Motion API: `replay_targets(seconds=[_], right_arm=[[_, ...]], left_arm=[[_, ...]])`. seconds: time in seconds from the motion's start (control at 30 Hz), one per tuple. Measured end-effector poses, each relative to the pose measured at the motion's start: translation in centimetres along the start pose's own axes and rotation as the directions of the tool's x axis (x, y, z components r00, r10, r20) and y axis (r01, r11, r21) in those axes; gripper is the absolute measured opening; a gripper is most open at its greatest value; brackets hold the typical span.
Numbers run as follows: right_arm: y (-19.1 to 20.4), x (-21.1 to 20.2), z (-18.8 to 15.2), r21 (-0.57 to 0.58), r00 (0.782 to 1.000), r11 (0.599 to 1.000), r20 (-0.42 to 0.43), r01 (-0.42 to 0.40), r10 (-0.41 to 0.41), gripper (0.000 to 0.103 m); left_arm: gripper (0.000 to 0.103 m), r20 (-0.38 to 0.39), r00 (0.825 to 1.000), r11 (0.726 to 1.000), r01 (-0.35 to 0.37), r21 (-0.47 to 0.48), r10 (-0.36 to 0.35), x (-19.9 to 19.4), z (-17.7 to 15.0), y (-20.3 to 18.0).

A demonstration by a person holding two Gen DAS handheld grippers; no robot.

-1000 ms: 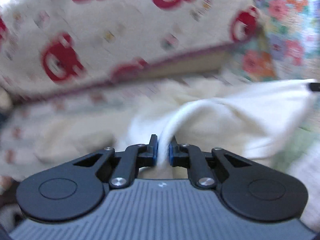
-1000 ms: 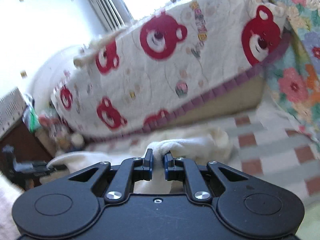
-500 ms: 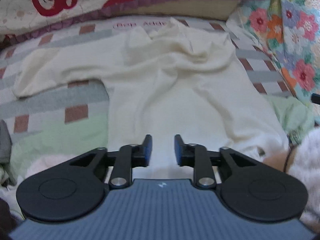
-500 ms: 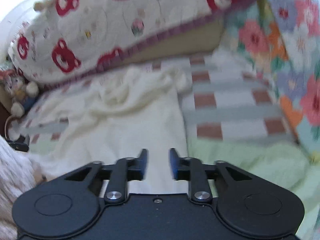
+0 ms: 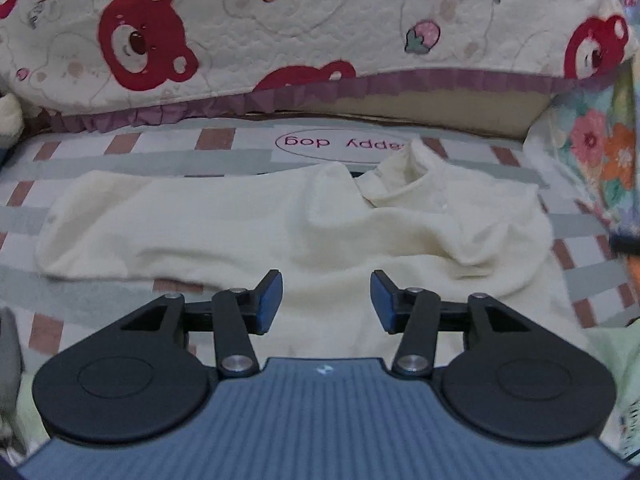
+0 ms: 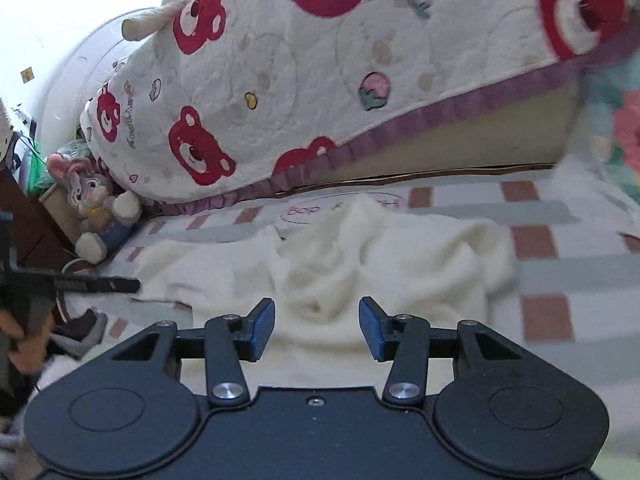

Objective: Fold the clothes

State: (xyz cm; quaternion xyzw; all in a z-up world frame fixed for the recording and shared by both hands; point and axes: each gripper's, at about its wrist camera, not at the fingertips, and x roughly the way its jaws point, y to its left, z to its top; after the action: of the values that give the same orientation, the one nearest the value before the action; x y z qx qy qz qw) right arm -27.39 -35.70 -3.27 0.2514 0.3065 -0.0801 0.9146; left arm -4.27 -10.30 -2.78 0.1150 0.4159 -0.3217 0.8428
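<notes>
A cream long-sleeved top (image 5: 304, 236) lies spread on the striped bed sheet (image 5: 120, 168), collar at the far right and one sleeve stretched out to the left. My left gripper (image 5: 326, 300) is open and empty just above the top's body. In the right wrist view the same top (image 6: 380, 264) lies rumpled, and my right gripper (image 6: 316, 322) is open and empty over its near part. The left gripper's black tip (image 6: 100, 284) shows at the left edge of that view.
A quilt with red bears (image 5: 280, 24) is bunched along the back of the bed. A floral cloth (image 5: 604, 152) lies at the right. A stuffed rabbit (image 6: 92, 200) sits at the back left. A pale green cloth (image 5: 616, 356) lies at the near right.
Both grippers were shut on the top and held it up a second ago. They let it go, it dropped flat on the bed, and both now stand wide open.
</notes>
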Motion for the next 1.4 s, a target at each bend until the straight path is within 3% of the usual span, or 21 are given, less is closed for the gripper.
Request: replay_targets(seconds=[0.13,0.23,0.3,0.37,0.47,0.53,0.67,0.73,0.8,0.9,0.97,1.1,1.23,1.3,1.4], right_arm=[[-1.6,5.7,5.3,0.115,0.987,0.992,-0.140,-0.058,0.074,0.052],[-3.0,10.8,8.4,0.240,0.953,0.970,-0.283,-0.038,0.107,0.052],[-3.1,13.7,10.3,0.260,0.927,0.964,-0.374,0.063,0.041,0.052],[-1.8,16.0,12.2,0.146,0.892,0.969,-0.435,0.201,-0.120,0.052],[0.4,20.2,14.4,-0.050,0.847,0.971,-0.481,0.233,-0.228,0.052],[0.8,23.2,15.4,-0.075,0.839,0.971,-0.491,0.226,-0.233,0.052],[-0.3,28.4,16.4,-0.066,0.858,0.974,-0.463,0.215,-0.221,0.052],[-1.2,30.1,16.6,-0.112,0.850,0.967,-0.461,0.228,-0.254,0.052],[-2.1,30.5,16.3,-0.192,0.830,0.950,-0.464,0.248,-0.310,0.052],[-3.4,30.7,16.1,-0.298,0.800,0.917,-0.463,0.264,-0.381,0.052],[-3.4,31.2,16.5,-0.273,0.812,0.933,-0.472,0.236,-0.344,0.052],[-3.5,32.4,17.4,-0.223,0.832,0.958,-0.487,0.178,-0.267,0.052],[-3.4,33.8,18.1,-0.187,0.843,0.974,-0.496,0.131,-0.208,0.058],[-2.8,35.3,17.9,-0.230,0.828,0.960,-0.498,0.159,-0.256,0.065],[-3.0,38.1,17.3,-0.328,0.773,0.917,-0.512,0.226,-0.374,0.069]], left_arm=[[0.048,-0.026,0.999,1.000,-0.027,0.004,0.027,4.2,1.9,1.3],[0.048,0.003,1.000,0.999,-0.013,-0.040,0.013,6.6,3.6,3.5],[0.051,0.016,0.999,0.995,0.045,-0.088,-0.043,8.0,4.6,5.0],[0.060,0.011,0.992,0.982,0.126,-0.139,-0.126,9.7,5.2,6.1],[0.061,-0.006,0.985,0.968,0.170,-0.183,-0.174,12.3,5.4,6.5],[0.061,-0.015,0.985,0.969,0.169,-0.181,-0.174,14.2,5.7,6.2],[0.061,-0.046,0.992,0.980,0.105,-0.169,-0.114,17.9,6.6,5.2],[0.061,-0.020,0.999,0.988,0.026,-0.155,-0.029,18.7,6.6,4.6],[0.061,0.028,0.999,0.987,0.031,-0.159,-0.027,18.8,6.0,4.3],[0.061,0.006,0.991,0.966,0.128,-0.224,-0.130,19.5,5.5,5.1],[0.061,-0.003,0.982,0.955,0.184,-0.232,-0.189,19.9,5.3,5.4],[0.062,-0.009,0.987,0.968,0.153,-0.199,-0.158,20.5,3.9,5.8],[0.064,-0.011,0.975,0.947,0.214,-0.240,-0.223,20.9,3.9,6.8],[0.065,0.007,0.963,0.924,0.262,-0.278,-0.271,20.5,3.7,7.4],[0.072,0.035,0.939,0.896,0.337,-0.290,-0.342,20.2,3.4,7.8]])
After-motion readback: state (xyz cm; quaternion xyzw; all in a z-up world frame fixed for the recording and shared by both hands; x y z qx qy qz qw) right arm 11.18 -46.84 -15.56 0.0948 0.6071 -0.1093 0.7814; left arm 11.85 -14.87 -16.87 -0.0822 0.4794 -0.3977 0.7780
